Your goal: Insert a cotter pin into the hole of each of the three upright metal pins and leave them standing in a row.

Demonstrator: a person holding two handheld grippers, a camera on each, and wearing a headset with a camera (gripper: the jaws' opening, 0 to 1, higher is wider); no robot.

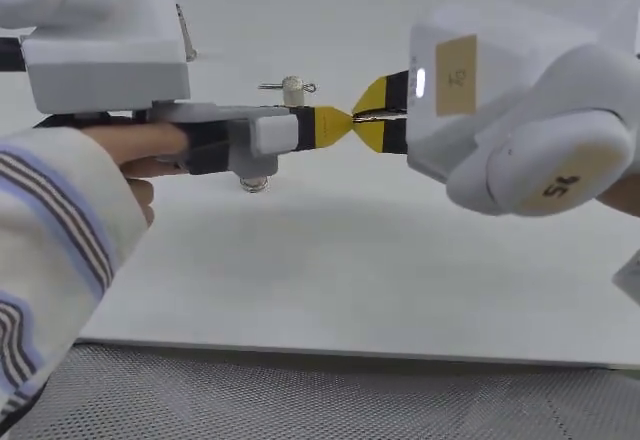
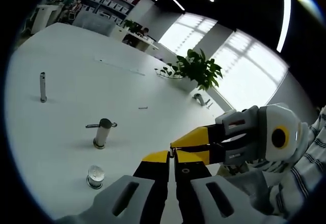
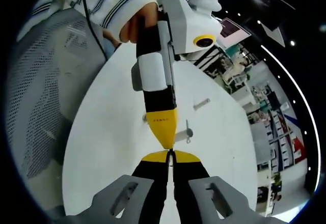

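My two grippers meet tip to tip above the white table [image 1: 330, 280]. The left gripper [image 1: 343, 125] comes in from the left and the right gripper [image 1: 358, 118] from the right. Both are shut on a thin wire cotter pin [image 1: 366, 117] held between them. In the left gripper view its own jaws [image 2: 172, 156] touch the right gripper [image 2: 175, 148]. A metal pin with a cotter pin through it [image 2: 103, 132] stands upright. A second metal pin [image 2: 94, 176] stands nearer and a slim third one [image 2: 43, 86] farther off. In the head view the fitted pin [image 1: 292, 88] stands behind the grippers.
A loose cotter pin [image 2: 143, 108] lies on the table, with another small metal part [image 2: 199, 99] farther away. A potted plant [image 2: 196, 68] stands beyond the table's far edge. A grey mesh surface [image 1: 300, 400] borders the near edge. A striped sleeve [image 1: 50, 250] is at the left.
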